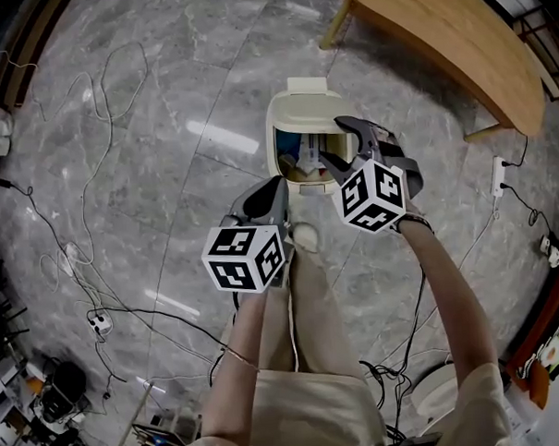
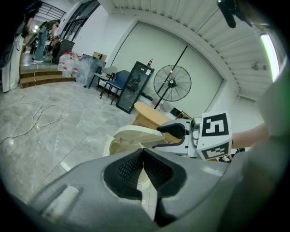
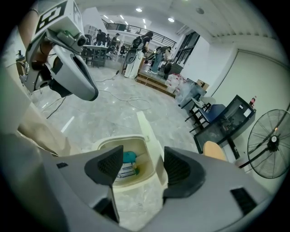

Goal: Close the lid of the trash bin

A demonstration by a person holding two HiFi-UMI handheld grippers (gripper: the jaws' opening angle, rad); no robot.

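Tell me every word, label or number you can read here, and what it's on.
No legible words or numbers anywhere.
Left marker cube and right marker cube: black-and-white square patterns, no letters.
White packet inside the trash bin: print too blurred to read.

Glossy grey marble floor (image 1: 120,178) fills the head view — thin white cables (image 1: 68,257) trail across its left, a curved pale wooden table (image 1: 456,34) stands at upper right.

1 trash bin (image 1: 277,134), 2 tongs (image 1: 267,194) (image 1: 337,143), 1 table (image 1: 438,30)
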